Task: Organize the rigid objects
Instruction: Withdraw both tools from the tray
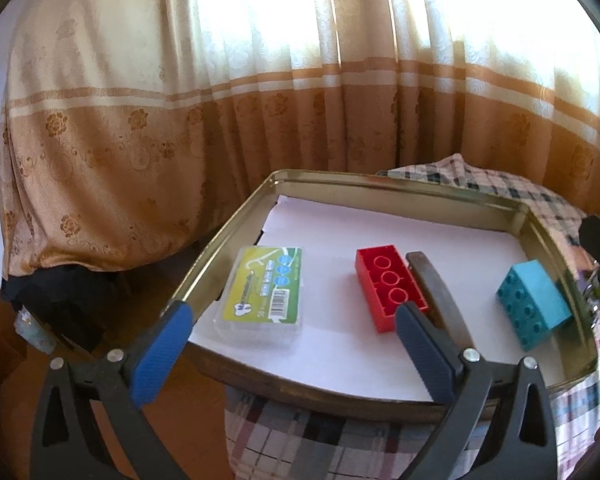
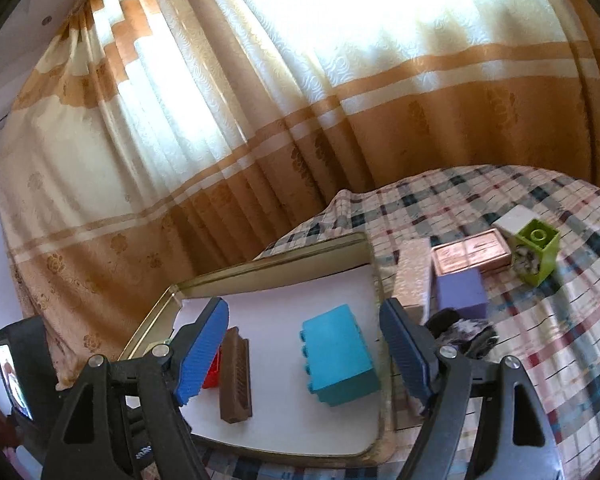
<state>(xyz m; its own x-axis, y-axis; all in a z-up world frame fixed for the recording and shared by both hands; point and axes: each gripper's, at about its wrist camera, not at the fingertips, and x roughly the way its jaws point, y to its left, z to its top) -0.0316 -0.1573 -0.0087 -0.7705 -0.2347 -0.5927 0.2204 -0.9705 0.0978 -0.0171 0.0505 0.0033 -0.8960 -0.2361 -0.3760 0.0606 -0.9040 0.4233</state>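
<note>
A gold-rimmed tray [image 1: 220, 248] lined with white paper holds a clear floss-pick box with a green label [image 1: 266, 296], a red brick [image 1: 388, 288], a brown comb [image 1: 440, 292] and a teal brick [image 1: 534, 304]. My left gripper [image 1: 296, 312] hovers open over the tray's near edge, its pads on either side of the floss box and touching nothing. In the right wrist view, my right gripper [image 2: 304, 306] is open above the tray [image 2: 272, 266]. The teal brick [image 2: 338, 356] lies on the paper between its fingers, clear of both pads. The comb [image 2: 236, 376] lies beside the red brick [image 2: 212, 372], which is half hidden.
The tray rests on a plaid cloth [image 2: 540, 340]. To its right lie a beige patterned box [image 2: 414, 272], a purple block [image 2: 460, 294], a copper tin [image 2: 472, 256], a green brick [image 2: 538, 250], a white cube [image 2: 514, 218] and a dark crumpled item [image 2: 460, 332]. Curtains hang behind.
</note>
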